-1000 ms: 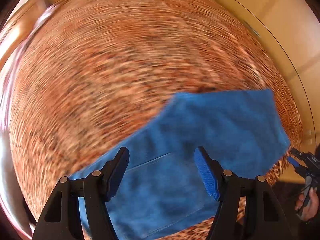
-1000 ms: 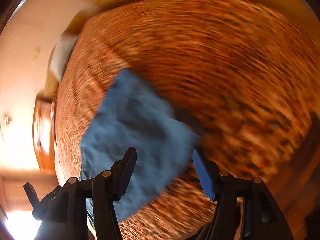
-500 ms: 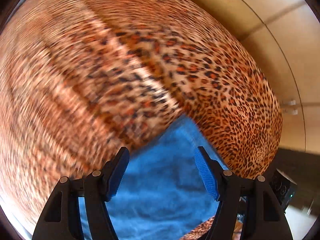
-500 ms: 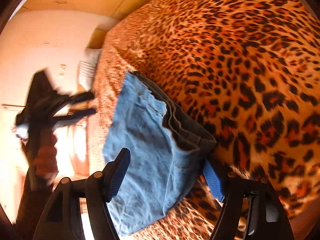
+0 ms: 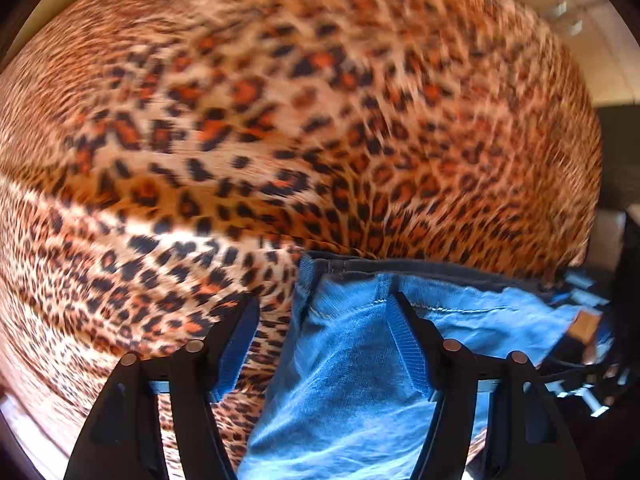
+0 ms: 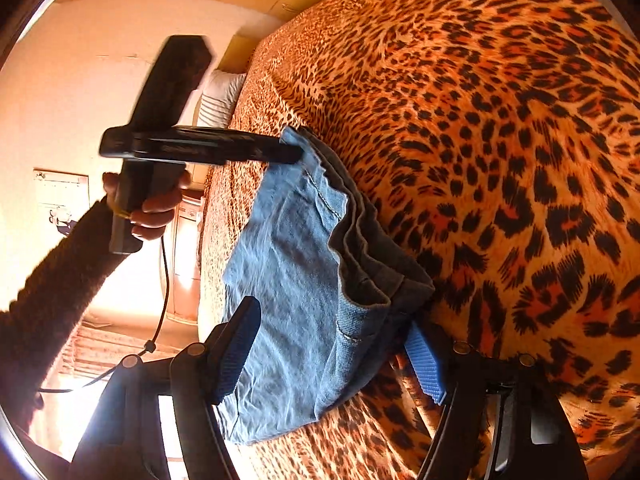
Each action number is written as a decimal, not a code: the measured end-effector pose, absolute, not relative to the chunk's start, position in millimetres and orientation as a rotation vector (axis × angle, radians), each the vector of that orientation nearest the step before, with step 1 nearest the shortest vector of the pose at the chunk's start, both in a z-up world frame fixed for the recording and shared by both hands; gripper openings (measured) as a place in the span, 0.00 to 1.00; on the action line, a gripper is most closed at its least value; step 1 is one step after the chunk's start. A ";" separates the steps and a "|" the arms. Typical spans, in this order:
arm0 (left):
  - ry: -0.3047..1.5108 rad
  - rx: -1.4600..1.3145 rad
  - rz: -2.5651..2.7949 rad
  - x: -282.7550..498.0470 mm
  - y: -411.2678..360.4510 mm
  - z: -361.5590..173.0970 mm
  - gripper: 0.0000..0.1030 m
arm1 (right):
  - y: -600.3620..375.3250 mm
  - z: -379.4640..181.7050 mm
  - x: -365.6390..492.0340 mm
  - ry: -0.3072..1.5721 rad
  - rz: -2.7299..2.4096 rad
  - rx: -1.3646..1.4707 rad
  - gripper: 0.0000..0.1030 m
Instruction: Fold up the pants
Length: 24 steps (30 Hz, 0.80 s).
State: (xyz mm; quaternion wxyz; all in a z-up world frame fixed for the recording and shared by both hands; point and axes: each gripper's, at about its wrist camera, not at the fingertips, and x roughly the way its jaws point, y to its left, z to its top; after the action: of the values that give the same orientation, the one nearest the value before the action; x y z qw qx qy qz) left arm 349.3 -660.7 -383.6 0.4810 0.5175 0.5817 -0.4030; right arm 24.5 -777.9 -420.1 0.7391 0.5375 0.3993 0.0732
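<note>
While folded pants (image 6: 304, 280) lie on bedspread (image 6: 500, 120), both jaws gape.

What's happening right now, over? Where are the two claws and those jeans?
Left gripper open, at jeans' far corner. Right gripper open, straddling near corner. Jeans folded on leopard bedspread. Nothing in the way.

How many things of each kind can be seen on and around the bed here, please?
Folded blue denim pants: 1
Leopard-print bedspread: 1
White pillow: 1
Handheld grippers: 2, left gripper and right gripper
Total: 5
</note>
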 end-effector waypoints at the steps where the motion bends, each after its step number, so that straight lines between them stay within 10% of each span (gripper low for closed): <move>1: 1.406 1.279 -1.007 346.4 -662.8 -384.0 0.75 | -774.8 -416.5 25.7 0.870 0.154 1.180 0.69; 5: 1.380 1.283 -1.056 347.3 -671.1 -385.6 0.73 | -768.7 -405.9 30.1 0.846 0.143 1.175 0.69; 12: 1.358 1.240 -1.136 347.3 -662.0 -370.3 0.20 | -758.7 -398.1 36.7 0.817 0.104 1.161 0.58; 17: 1.274 1.227 -1.148 331.2 -648.2 -352.9 0.18 | -761.6 -413.9 29.3 0.845 0.027 1.231 0.15; 24: 1.193 1.050 -1.175 317.2 -594.7 -279.9 0.18 | -748.6 -385.9 23.2 0.784 0.071 1.244 0.13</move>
State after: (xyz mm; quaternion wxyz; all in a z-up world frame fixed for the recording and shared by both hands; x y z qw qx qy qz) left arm 317.2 -594.7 -279.9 0.5501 0.4437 0.5039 -0.4966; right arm 23.2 -748.6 -385.9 0.7410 0.5675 0.3576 0.0323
